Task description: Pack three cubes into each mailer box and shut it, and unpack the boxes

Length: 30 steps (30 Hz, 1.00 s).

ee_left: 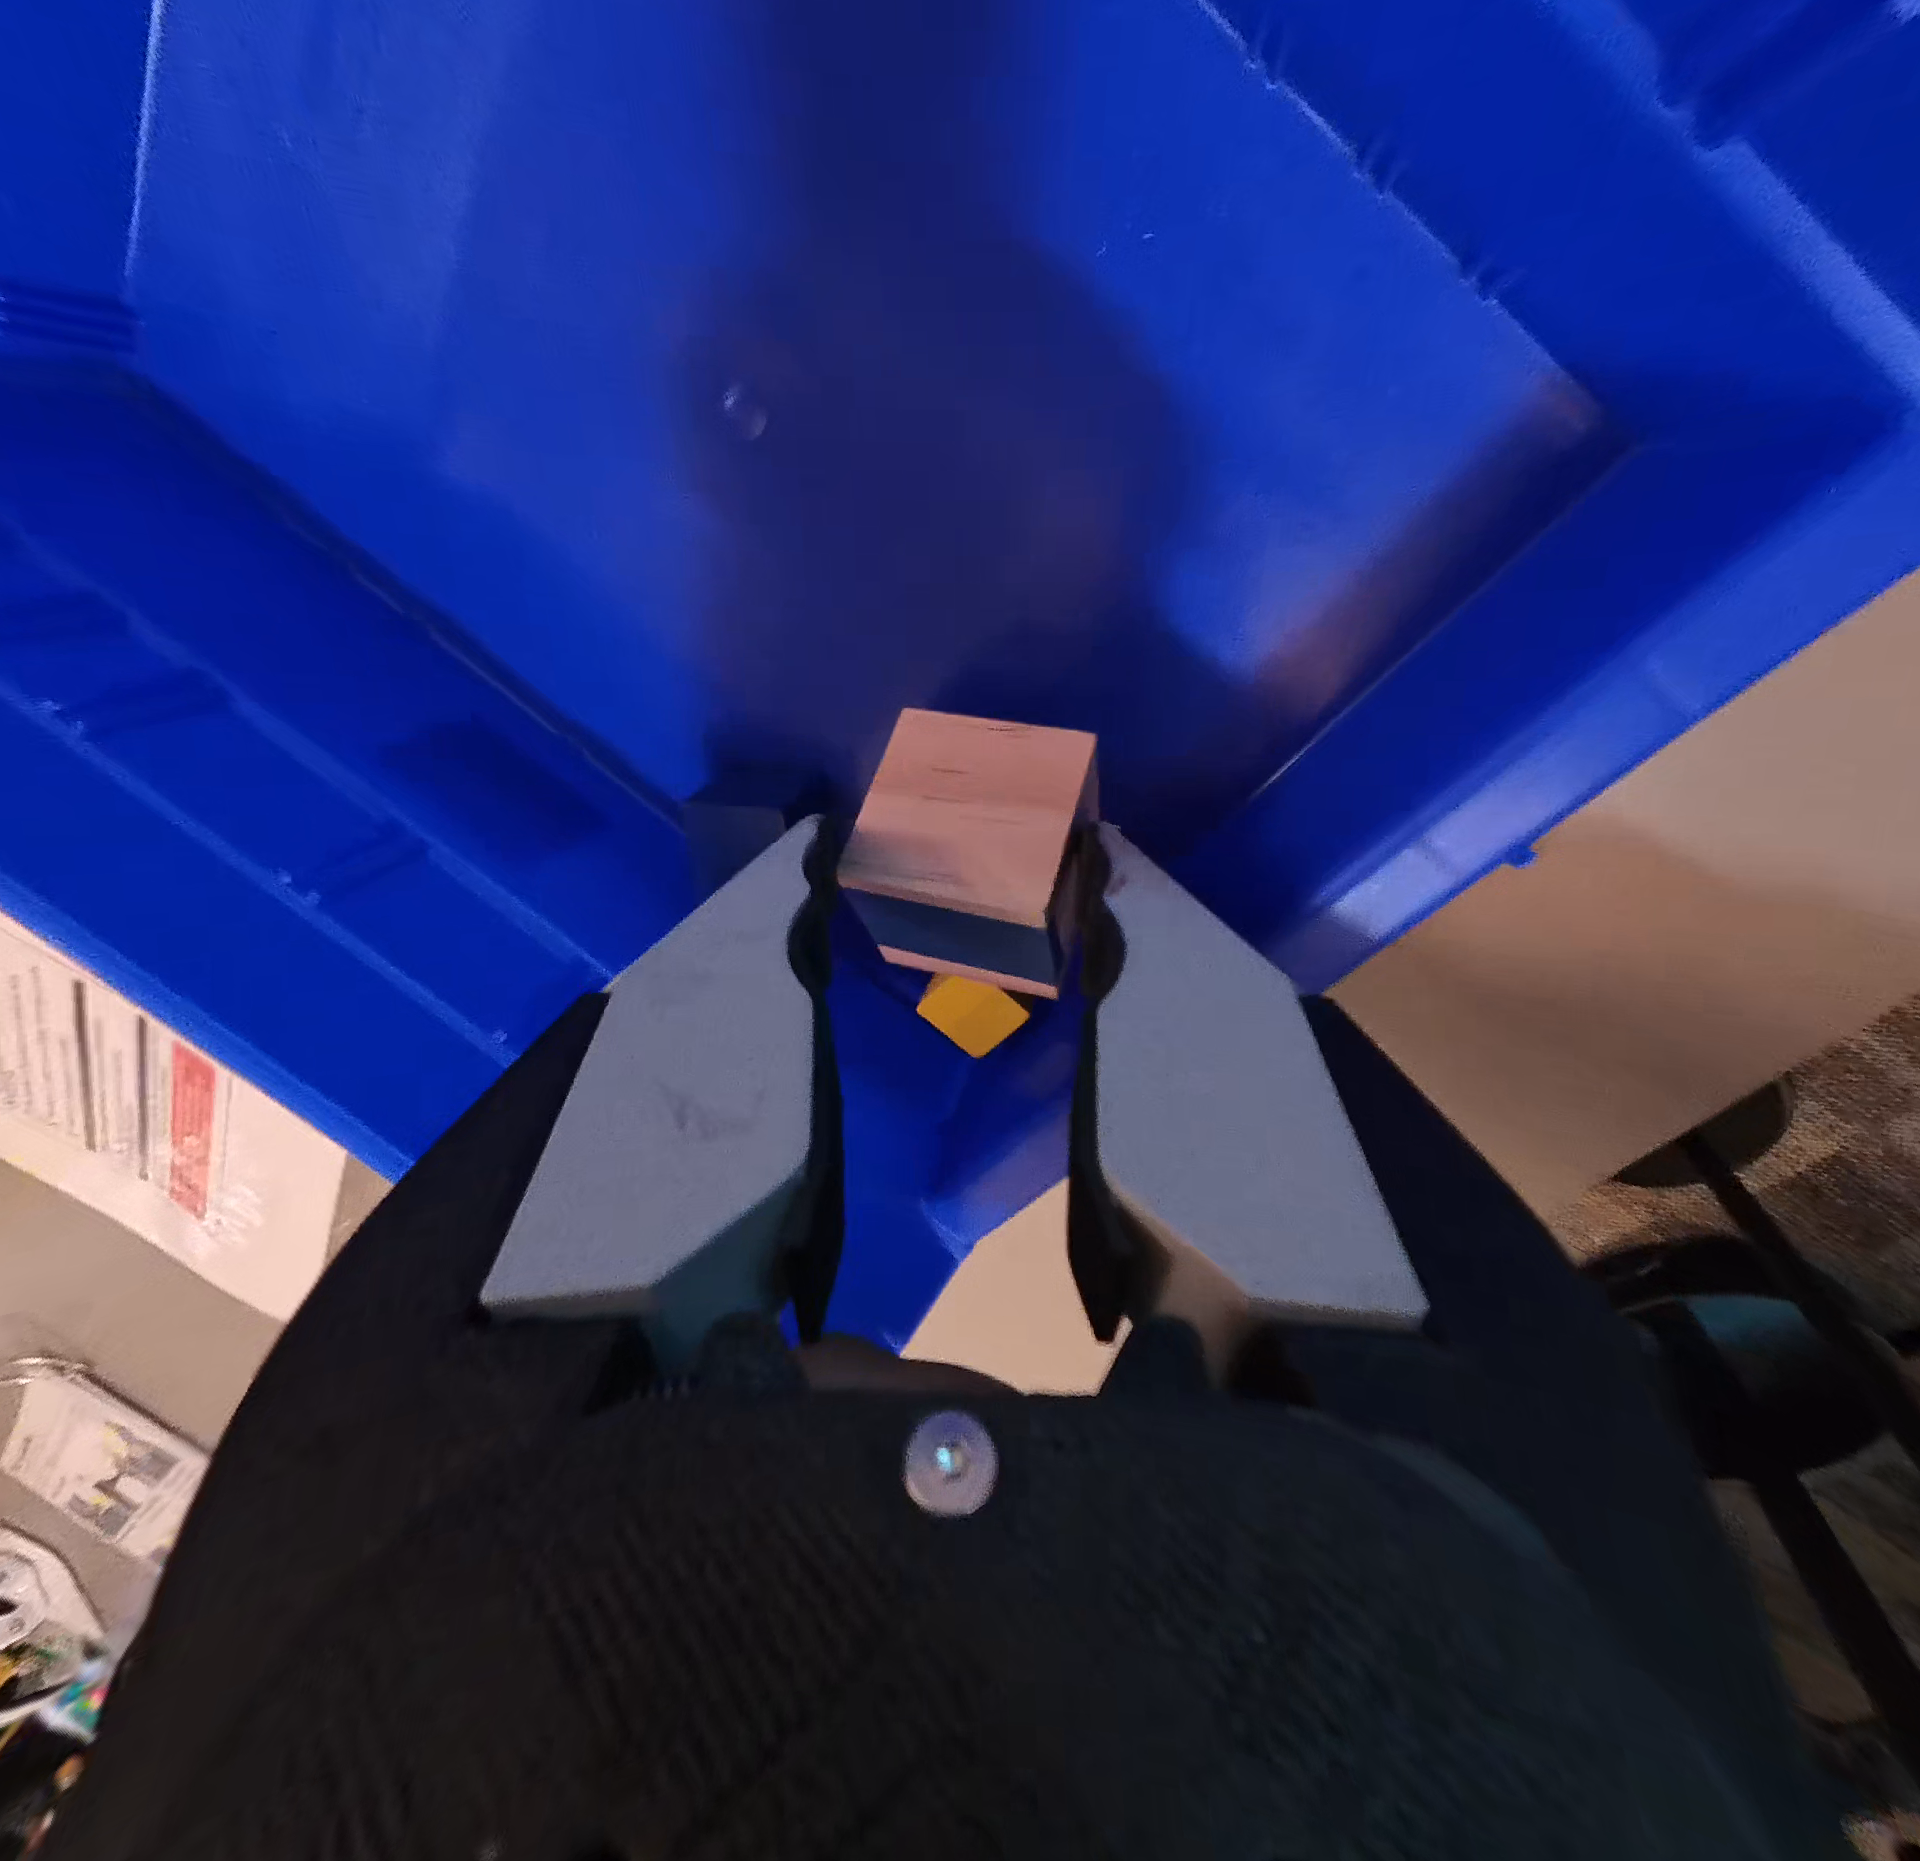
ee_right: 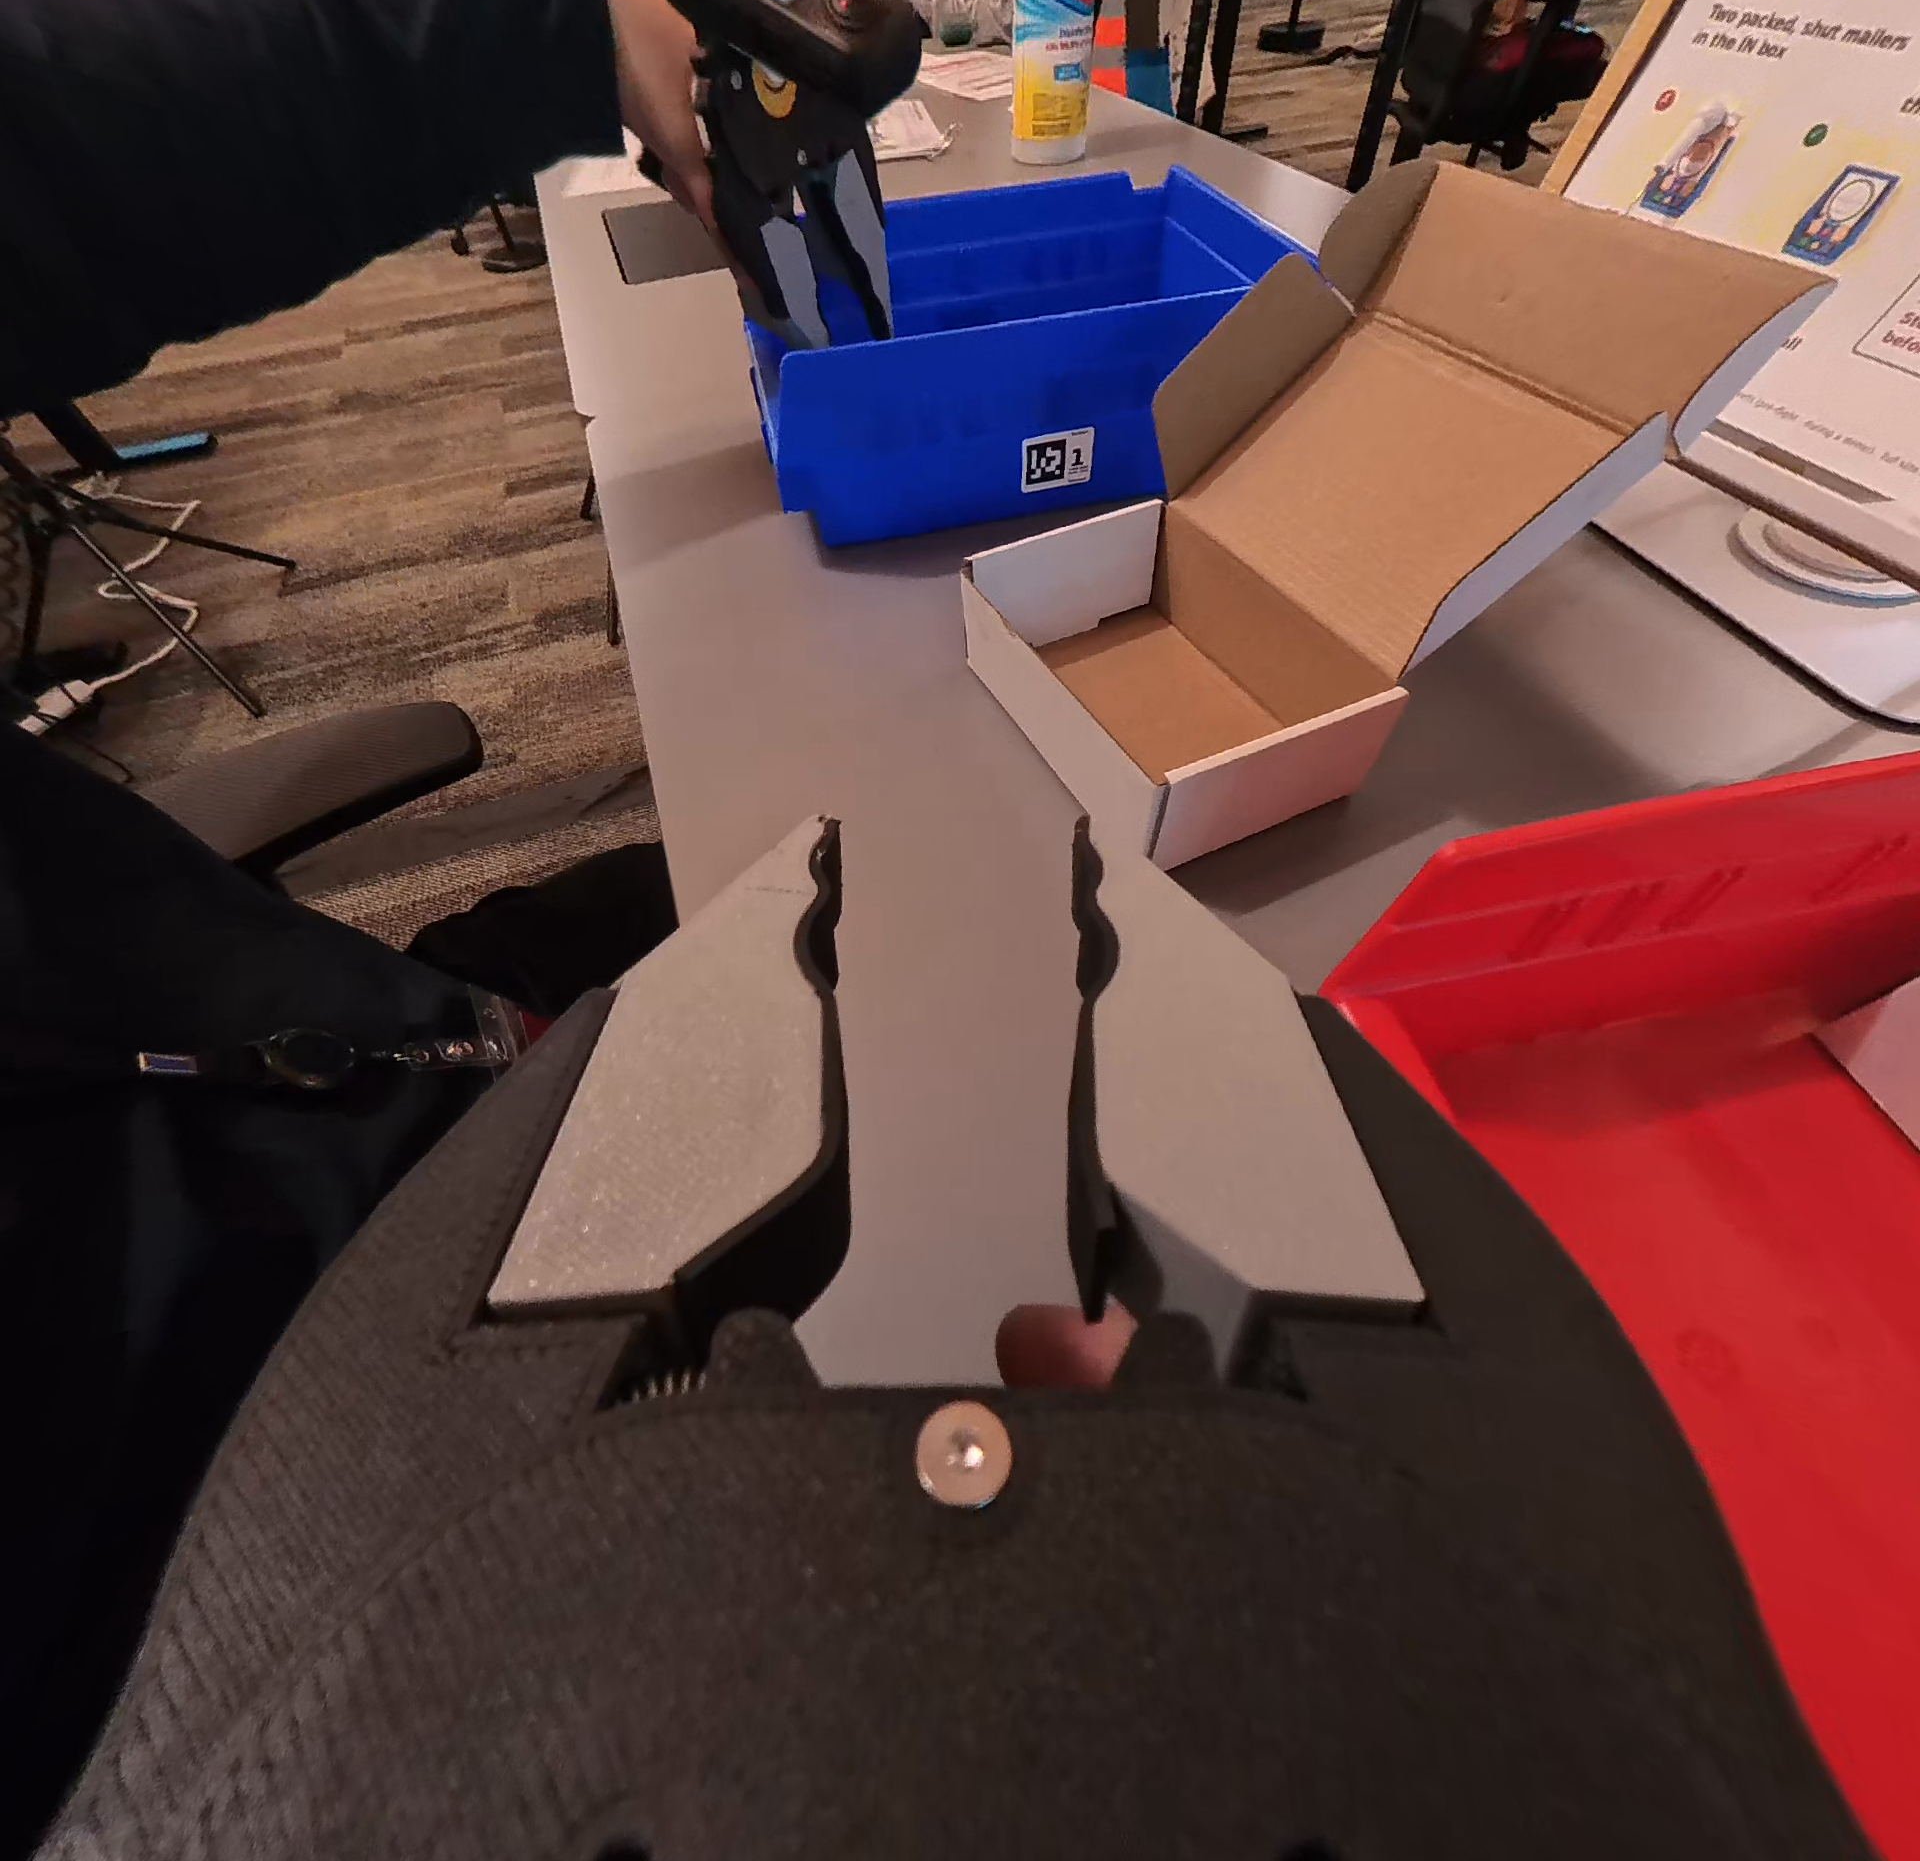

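While the left gripper (ee_left: 961,876) reaches down inside the blue bin (ee_left: 727,409), its jaws are clamped on a plain wooden cube (ee_left: 966,824), one pad on each side face, the cube sitting right at the tips and jutting a little ahead of them. Just below the held cube, between the jaws, a yellow cube (ee_left: 968,1016) lies on the bin's floor. From the right wrist view the open mailer box (ee_right: 1174,689) stands on the grey worktop (ee_right: 831,720) ahead and to the right of the right gripper (ee_right: 956,855), whose jaws stand apart on nothing. That box looks empty and its lid is thrown back, away from the bin. Judging by this, the coming move is a lift clear of the bin wall and a carry sideways to the box, which sits just beside the bin; the left gripper is the loaded one, while the right is the nearer to the box and free to steady it
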Tool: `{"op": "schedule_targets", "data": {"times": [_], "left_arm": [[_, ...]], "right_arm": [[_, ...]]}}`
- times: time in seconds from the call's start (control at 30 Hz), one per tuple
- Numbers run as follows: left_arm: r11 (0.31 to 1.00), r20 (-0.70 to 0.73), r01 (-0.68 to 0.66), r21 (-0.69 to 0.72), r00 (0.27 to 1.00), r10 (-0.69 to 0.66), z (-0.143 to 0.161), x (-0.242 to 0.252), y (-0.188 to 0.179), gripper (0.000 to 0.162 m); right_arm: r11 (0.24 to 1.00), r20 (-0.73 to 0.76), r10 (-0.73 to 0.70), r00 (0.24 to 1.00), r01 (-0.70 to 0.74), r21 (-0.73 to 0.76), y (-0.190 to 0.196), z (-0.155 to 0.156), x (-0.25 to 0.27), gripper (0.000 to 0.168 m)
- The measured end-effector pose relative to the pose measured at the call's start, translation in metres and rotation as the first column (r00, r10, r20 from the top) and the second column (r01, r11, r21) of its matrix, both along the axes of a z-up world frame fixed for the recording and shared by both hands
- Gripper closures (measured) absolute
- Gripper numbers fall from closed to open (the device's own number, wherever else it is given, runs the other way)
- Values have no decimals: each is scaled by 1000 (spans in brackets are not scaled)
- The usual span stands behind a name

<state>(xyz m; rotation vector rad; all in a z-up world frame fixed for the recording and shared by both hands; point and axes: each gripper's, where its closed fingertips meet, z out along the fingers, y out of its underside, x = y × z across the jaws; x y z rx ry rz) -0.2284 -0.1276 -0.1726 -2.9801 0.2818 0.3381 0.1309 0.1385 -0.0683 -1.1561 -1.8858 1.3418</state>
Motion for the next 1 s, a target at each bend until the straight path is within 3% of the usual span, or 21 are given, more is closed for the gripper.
{"op": "schedule_targets", "data": {"times": [0.1, 0.23, 0.4, 0.57, 0.7, 0.83, 0.9, 1.0], "left_arm": [[1000, -22, -5, 10, 1000, 5, -1, 1, 1, 117], [994, -58, -31, -108, 998, 25, -15, -6, -18, 113], [997, 29, -10, -70, 1000, 12, -16, 2, -13, 115], [997, -78, 73, 8, 994, -72, 16, -4, 3, 115], [955, -187, 155, 253, 976, -109, 77, 6, 48, 116], [827, -220, 260, 498, 961, -170, 129, 54, 118, 116], [789, -214, 305, 533, 951, -223, 132, 86, 153, 116], [798, -213, 368, 477, 930, -301, 108, 128, 202, 116]], "right_arm": [[1000, -9, 9, 1000, -8, 7, -2, 3, 4, 126], [1000, -22, 21, 1000, -21, 17, -5, 7, 8, 126], [998, -28, 27, 999, -26, 53, -5, 6, 11, 126], [999, -19, 37, 999, -36, 31, -7, 4, 7, 126], [998, 18, 49, 999, -49, 32, -11, -8, 2, 126], [997, 43, 75, 996, -75, -3, -27, -19, -10, 127], [993, 47, 117, 992, -116, -35, -45, -24, -17, 127], [991, 22, 133, 991, -133, -28, -69, -36, -31, 125]]}}
